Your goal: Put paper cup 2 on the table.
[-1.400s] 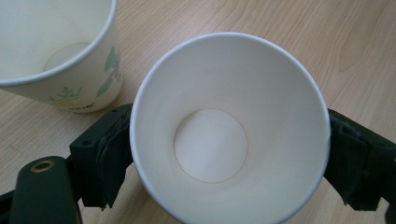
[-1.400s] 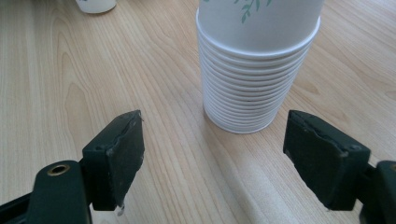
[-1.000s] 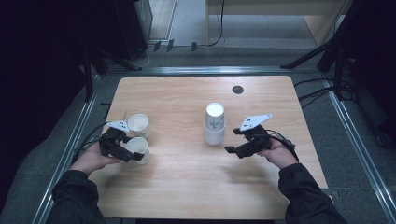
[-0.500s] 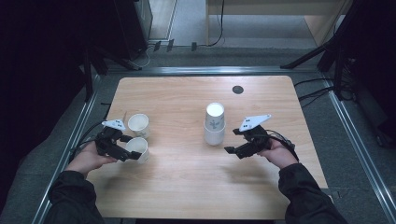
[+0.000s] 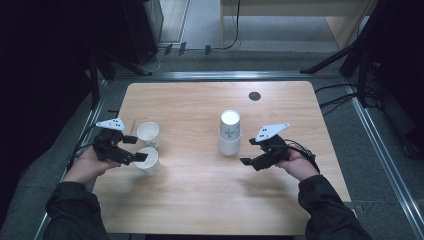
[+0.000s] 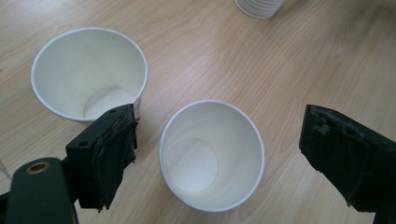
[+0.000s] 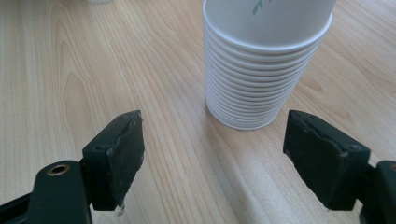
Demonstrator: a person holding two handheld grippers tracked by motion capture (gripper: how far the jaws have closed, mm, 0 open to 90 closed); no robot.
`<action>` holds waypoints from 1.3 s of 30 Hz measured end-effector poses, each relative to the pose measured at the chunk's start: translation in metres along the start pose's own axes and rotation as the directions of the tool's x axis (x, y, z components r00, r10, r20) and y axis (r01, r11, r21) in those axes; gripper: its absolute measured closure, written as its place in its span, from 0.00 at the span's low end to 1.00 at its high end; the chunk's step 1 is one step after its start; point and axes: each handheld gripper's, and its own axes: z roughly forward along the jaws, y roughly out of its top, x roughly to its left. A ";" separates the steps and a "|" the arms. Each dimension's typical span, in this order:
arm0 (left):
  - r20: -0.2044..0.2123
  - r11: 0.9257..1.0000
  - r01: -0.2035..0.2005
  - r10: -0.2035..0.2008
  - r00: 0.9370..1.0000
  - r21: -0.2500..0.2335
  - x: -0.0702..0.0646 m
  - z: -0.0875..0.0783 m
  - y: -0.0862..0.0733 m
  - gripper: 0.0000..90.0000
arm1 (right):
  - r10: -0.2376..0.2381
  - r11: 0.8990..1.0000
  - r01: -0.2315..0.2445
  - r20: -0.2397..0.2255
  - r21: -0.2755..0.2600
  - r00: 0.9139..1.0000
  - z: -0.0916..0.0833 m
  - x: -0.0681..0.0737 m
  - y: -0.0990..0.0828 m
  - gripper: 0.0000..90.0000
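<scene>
On a wooden worktop (image 5: 200,200), an upside-down stack of paper cups (image 5: 229,133) stands near the middle, toward the right edge, with the right gripper (image 5: 256,153) just beside it, jaws spread wide and touching nothing. By the left edge, two single upright cups sit side by side: the far cup (image 5: 148,133) and the near cup (image 5: 148,160), which stands free between the parted jaws of the left gripper (image 5: 136,148). Each cup looks feather-light, thin-walled and easily crushed, so a gentle pinch across the stiffer rolled rim seems the safest hold.

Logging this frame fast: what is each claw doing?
Left claw: open, straddling the near cup, not gripping.
Right claw: open, empty, before the cup stack.
</scene>
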 end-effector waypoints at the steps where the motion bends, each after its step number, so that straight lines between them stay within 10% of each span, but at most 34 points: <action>1: 0.001 1.000 0.004 -0.004 1.000 0.002 -0.001 0.000 0.002 0.13 | -0.002 1.000 0.002 0.001 0.001 1.000 0.000 0.000 0.000 0.23; 20: -0.018 0.999 0.030 -0.031 0.999 -0.043 -0.014 0.002 0.023 0.15 | -0.012 1.000 0.012 0.003 0.006 1.000 0.000 0.000 0.000 0.23; 39: -0.019 0.999 -0.010 0.009 1.000 -0.041 -0.039 0.037 0.052 0.15 | -0.016 1.000 0.015 0.015 0.014 1.000 -0.003 0.003 -0.004 0.23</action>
